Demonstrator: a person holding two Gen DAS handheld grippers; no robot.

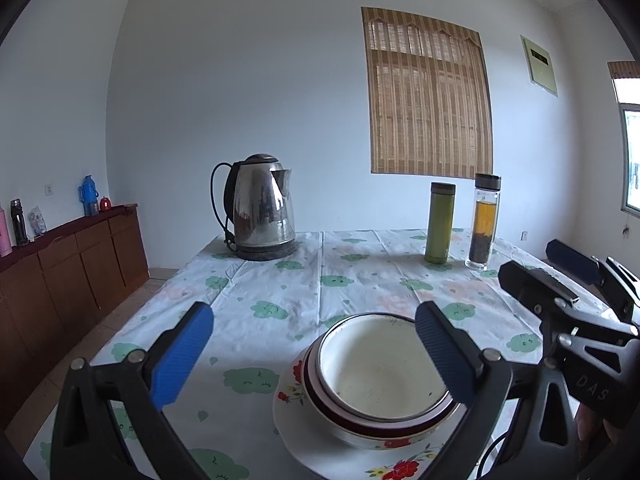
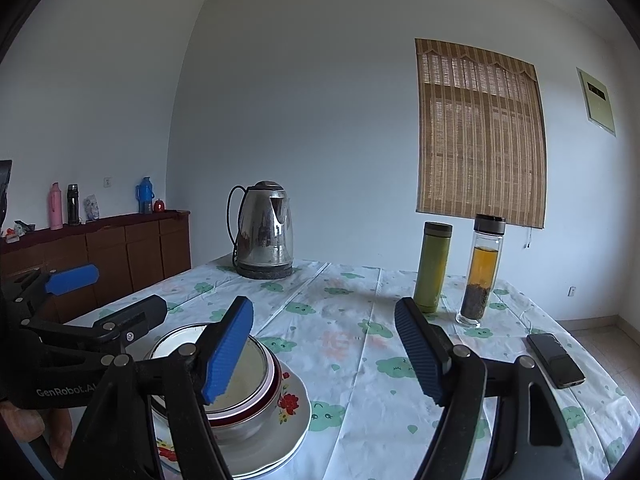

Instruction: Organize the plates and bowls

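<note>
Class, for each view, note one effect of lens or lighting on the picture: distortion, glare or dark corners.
Left wrist view: fisheye bends the bamboo blind into a curve; corners are dark; the window at the right edge is blown out. Right wrist view: walls bow outward; the kettle carries bright reflections; the tablecloth is softly and evenly lit.

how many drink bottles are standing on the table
2, both at the far right of the table: a green flask and, just right of it, a clear tea bottle. More bottles stand on the sideboard, not the table.
</note>
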